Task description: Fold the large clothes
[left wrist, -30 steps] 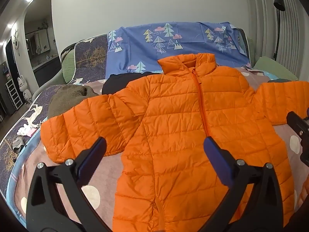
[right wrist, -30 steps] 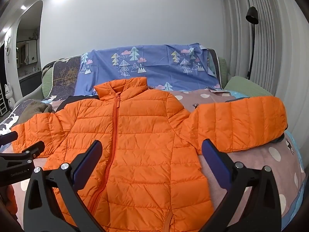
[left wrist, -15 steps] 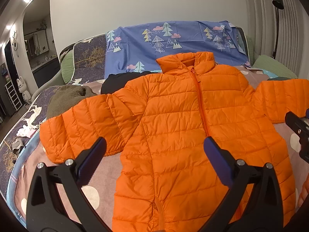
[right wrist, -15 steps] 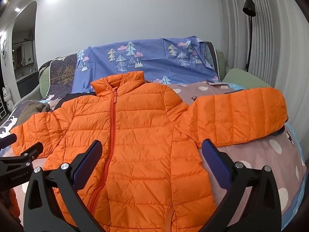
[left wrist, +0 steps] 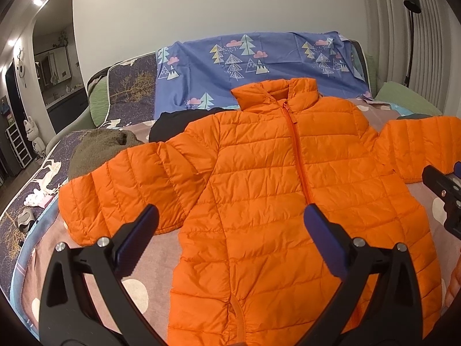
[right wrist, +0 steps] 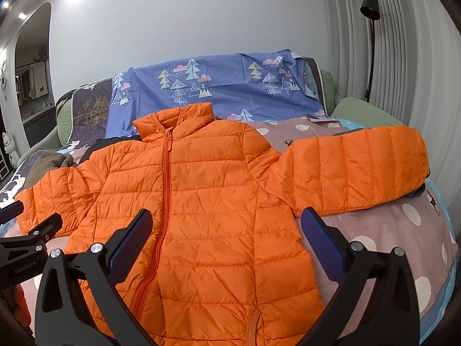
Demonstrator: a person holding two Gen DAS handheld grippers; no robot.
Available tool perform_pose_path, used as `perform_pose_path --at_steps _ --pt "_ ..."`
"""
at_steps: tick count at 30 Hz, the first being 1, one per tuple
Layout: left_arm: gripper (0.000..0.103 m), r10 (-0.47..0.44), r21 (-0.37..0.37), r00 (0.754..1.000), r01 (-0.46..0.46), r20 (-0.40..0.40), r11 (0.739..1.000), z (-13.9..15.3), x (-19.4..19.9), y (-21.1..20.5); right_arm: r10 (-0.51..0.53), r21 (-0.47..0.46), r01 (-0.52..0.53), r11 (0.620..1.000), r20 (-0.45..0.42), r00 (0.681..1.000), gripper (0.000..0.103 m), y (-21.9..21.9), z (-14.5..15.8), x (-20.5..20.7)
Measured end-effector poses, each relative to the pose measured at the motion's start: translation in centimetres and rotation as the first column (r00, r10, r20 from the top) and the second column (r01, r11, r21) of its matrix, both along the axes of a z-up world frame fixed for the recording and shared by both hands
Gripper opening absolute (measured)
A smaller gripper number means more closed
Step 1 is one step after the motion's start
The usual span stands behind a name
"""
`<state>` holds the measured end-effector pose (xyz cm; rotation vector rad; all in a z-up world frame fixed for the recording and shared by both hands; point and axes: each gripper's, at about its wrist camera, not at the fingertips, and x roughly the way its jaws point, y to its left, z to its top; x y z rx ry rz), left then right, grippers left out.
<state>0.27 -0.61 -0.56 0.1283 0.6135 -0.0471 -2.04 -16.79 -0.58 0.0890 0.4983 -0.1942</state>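
An orange quilted puffer jacket [left wrist: 273, 178] [right wrist: 201, 190] lies face up on the bed, zipped, collar at the far end, both sleeves spread out sideways. My left gripper [left wrist: 230, 227] hovers open over the jacket's lower left front, holding nothing. My right gripper [right wrist: 224, 227] hovers open over the lower right front, its right finger near the sleeve's underside. The left sleeve [left wrist: 124, 190] lies toward the bed's left edge, the right sleeve [right wrist: 354, 167] toward the right edge. Each gripper shows at the side of the other's view.
The bed [right wrist: 389, 239] has a mauve dotted cover. A blue sheet with tree prints [left wrist: 259, 63] drapes the headboard. A brown fleece item [left wrist: 98, 147] and a black garment [left wrist: 173, 124] lie behind the left sleeve. A floor lamp [right wrist: 370, 28] stands by the curtain.
Both grippers have shifted slightly; the jacket sits a little lower and closer in the right wrist view. The jacket itself has not moved, and both grippers remain open.
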Motion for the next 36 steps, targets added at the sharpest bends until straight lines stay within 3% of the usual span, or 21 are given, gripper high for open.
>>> perform_pose_path --at_steps 36 --pt "0.101 -0.001 -0.015 1.0 0.001 -0.016 1.0 -0.34 -0.08 0.19 0.004 0.021 -0.004 1.0 -0.022 1.0 0.102 0.12 -0.53 0.02"
